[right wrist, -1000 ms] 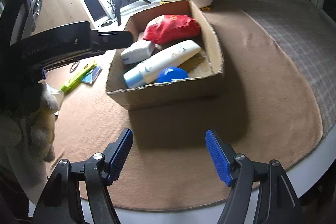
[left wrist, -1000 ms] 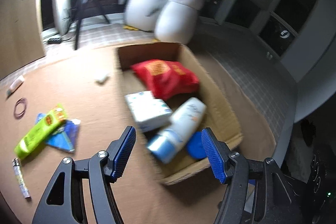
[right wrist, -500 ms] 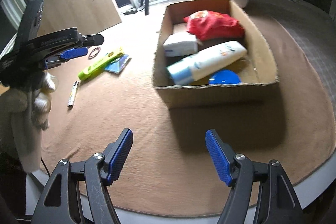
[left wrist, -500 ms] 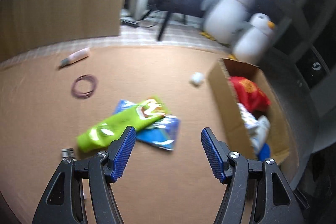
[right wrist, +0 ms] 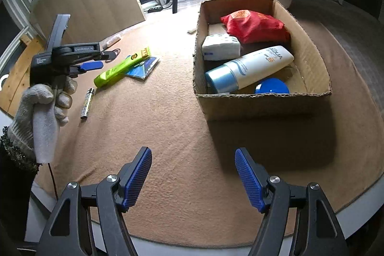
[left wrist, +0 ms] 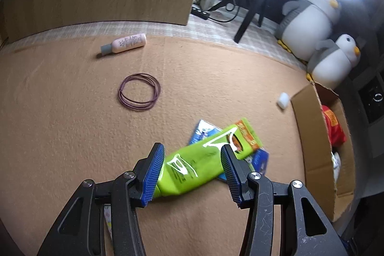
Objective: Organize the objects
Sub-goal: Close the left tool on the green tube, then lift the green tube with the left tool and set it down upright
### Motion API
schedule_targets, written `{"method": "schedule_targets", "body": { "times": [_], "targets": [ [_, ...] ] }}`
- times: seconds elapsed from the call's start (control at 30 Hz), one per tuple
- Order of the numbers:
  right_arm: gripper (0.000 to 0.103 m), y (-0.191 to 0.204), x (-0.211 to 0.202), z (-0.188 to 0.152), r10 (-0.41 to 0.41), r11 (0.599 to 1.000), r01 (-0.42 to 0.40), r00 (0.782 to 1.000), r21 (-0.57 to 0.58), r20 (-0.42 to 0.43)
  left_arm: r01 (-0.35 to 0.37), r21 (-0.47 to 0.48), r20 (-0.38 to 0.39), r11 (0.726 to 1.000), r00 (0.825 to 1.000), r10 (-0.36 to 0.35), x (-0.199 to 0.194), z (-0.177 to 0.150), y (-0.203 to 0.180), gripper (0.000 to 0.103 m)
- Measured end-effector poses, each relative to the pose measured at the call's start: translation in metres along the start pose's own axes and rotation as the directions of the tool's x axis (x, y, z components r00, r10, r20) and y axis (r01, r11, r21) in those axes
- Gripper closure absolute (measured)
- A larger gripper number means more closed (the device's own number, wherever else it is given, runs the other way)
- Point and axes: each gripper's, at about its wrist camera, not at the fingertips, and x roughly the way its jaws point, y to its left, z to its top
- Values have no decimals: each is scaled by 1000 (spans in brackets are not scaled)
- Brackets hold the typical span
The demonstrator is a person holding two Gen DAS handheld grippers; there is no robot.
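Left gripper over green tube, jaws closing, tube between pads, not yet pinched. Tube lies on tan mat, long axis 1 to 7 o'clock, atop blue packet. Cardboard box at 3 o'clock. Right gripper open, empty, farther off.

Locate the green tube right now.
The green tube lies on the mat between the closing left gripper's pads, atop a blue packet, left of the box.
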Motion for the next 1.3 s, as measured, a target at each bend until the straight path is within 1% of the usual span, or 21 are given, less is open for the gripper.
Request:
{"method": "schedule_targets", "body": {
  "times": [0.1,0.23,0.3,0.37,0.53,0.63,0.7,0.73,0.8,0.83,0.9,1.0,1.1,1.23,1.3],
  "targets": [
    [35,-5,0,-1,-8,1000,8,1000,13,-5,12,-21,-14,1000,1000,-12,10,2,6,51],
    [35,-8,0,-1,-15,1000,15,1000,20,-11,16,-1,-37,1000,999,-16,19,-3,4,51],
    [35,-8,0,-1,-15,1000,15,1000,20,-11,20,3,-48,1000,999,-20,20,-7,4,53],
    [35,-8,1,0,-15,1000,16,1000,17,-13,30,-3,-49,1000,998,-30,20,-11,6,53],
    [35,-4,5,1,-5,1000,5,1000,2,-25,51,-16,-48,999,997,-52,14,-23,6,58],
    [35,0,8,3,4,1000,-4,999,-10,-32,67,-23,-48,998,997,-68,8,-34,4,61],
    [35,4,10,4,11,1000,-12,999,-18,-37,85,-29,-62,996,994,-87,8,-44,3,61],
    [35,5,11,5,14,1000,-14,999,-22,-38,87,-24,-67,996,994,-89,8,-48,1,62],
    [35,8,13,5,20,999,-22,999,-30,-42,60,21,-57,998,997,-59,6,-55,-8,65],
    [35,10,14,6,24,999,-26,999,-34,-45,56,25,-57,998,997,-55,5,-59,-10,66],
    [35,14,16,6,32,998,-35,998,-46,-50,78,3,-65,997,995,-78,3,-65,-11,70],
    [35,19,18,6,40,997,-43,998,-60,-53,93,-2,-75,996,993,-93,-1,-77,-14,74],
    [35,21,19,7,45,997,-48,997,-67,-57,129,-23,-102,991,986,-130,-4,-89,-17,78],
    [35,22,21,8,48,996,-52,997,-66,-58,172,-67,-127,983,976,-179,-9,-108,-21,78],
    [35,23,22,8,50,996,-54,997,-65,-60,187,-73,-136,980,971,-195,-11,-118,-25,78]
  ]
}}
